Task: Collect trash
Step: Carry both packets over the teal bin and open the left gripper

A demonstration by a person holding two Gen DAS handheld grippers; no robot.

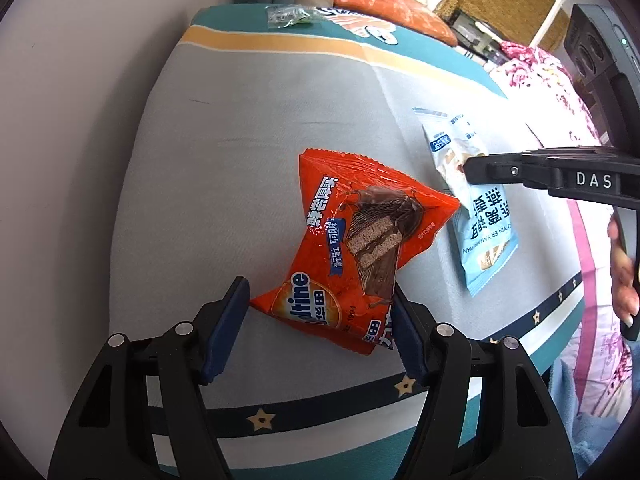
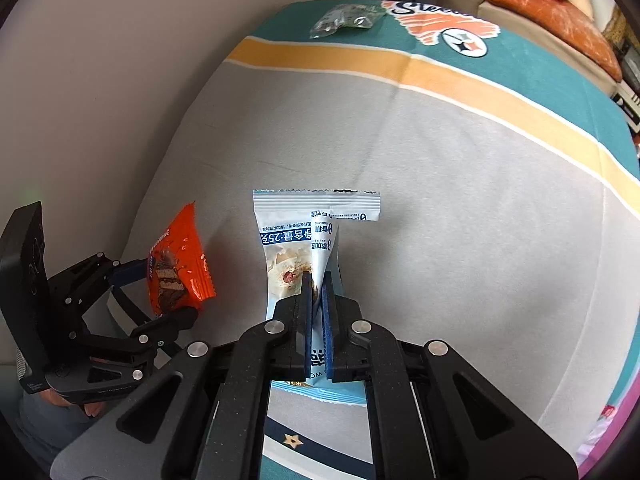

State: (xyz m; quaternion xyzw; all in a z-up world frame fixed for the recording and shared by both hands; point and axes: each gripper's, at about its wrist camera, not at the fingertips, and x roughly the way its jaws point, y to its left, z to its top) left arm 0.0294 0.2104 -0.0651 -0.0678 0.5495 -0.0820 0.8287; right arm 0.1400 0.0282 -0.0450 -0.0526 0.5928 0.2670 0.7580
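orange foil marks the snack wrapper (image 1: 352, 252) caught between the jaws of the left gripper (image 1: 320, 320), which stand fairly wide and press its two sides; in the right wrist view it hangs up off the cloth, so it looks lifted and carried, probably held wide because the puffy pack does not flatten. the right gripper (image 2: 318, 292) has its jaws pinched together on the pale blue wrapper (image 2: 308, 240), the film creased up between the pads and its sealed top edge fanning out above them; the thin empty pack lets the jaws come nearly shut. both tools tip steeply downward toward the tabletop (image 2: 460, 200), which is covered in a grey, teal and yellow cloth, a pose that suits plucking flat litter from above. a small clear crumpled wrapper (image 2: 346, 20) lies well apart at the far edge, untouched. the person's hand (image 1: 624, 276) shows at the right gripper's handle. judging by this, two pieces are in hand and one is left; no bin is in view.
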